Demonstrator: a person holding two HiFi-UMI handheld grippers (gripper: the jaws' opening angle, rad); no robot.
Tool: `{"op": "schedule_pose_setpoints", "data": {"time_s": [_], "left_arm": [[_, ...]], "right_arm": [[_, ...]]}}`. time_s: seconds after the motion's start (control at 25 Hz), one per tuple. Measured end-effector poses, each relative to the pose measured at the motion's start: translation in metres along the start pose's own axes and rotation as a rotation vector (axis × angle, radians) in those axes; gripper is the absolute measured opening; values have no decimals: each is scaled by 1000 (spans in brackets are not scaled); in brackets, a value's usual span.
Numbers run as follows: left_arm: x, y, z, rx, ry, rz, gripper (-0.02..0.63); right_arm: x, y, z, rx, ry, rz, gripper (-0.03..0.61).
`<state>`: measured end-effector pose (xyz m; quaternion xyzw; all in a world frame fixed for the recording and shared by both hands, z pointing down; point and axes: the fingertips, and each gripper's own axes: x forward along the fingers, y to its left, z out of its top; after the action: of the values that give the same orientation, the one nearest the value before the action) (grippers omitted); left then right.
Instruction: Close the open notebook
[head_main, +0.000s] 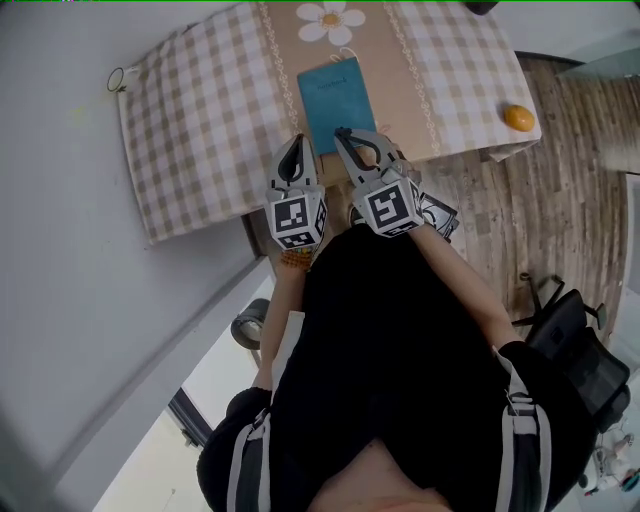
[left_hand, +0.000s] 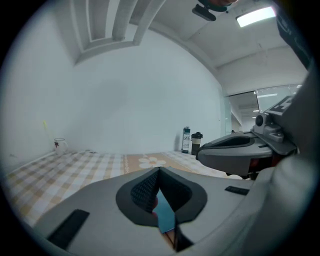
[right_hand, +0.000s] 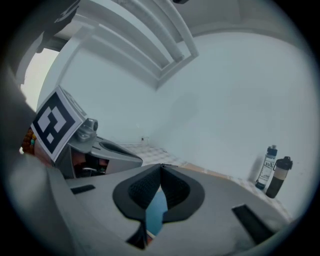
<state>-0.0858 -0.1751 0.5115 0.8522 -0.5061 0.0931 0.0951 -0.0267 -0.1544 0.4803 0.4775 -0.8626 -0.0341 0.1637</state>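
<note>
Head view: seeing the notebook (head_main: 337, 100) flat on the worktop (head_main: 200, 120), teal cover up, apparently shut. Judging the closing done, with nothing left but drawing clear. Left gripper (head_main: 297, 142) and right gripper (head_main: 342, 133) side by side at its near edge.

Left gripper view: jaws clenched together, empty, aimed nearly level.

Right gripper view: likewise pressed shut, gripping nothing.

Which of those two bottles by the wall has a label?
The pale bottle on the left, blue-capped; the dark bottle beside it is plain.
</note>
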Motion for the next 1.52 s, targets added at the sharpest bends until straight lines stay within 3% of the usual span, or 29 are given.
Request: {"op": "schedule_pose_setpoints", "data": {"time_s": [0.28, 0.52, 1.52], "left_arm": [[-40, -7, 20, 39, -89, 51, 9], [-49, -10, 39, 117, -167, 14, 9], [-92, -39, 22, 143, -218, -3, 9]], "right_arm": [[-25, 25, 31, -37, -121, -11, 2], [-32, 27, 45, -20, -170, -68, 2], [-62, 55, 22, 55, -173, -70, 0]]}}
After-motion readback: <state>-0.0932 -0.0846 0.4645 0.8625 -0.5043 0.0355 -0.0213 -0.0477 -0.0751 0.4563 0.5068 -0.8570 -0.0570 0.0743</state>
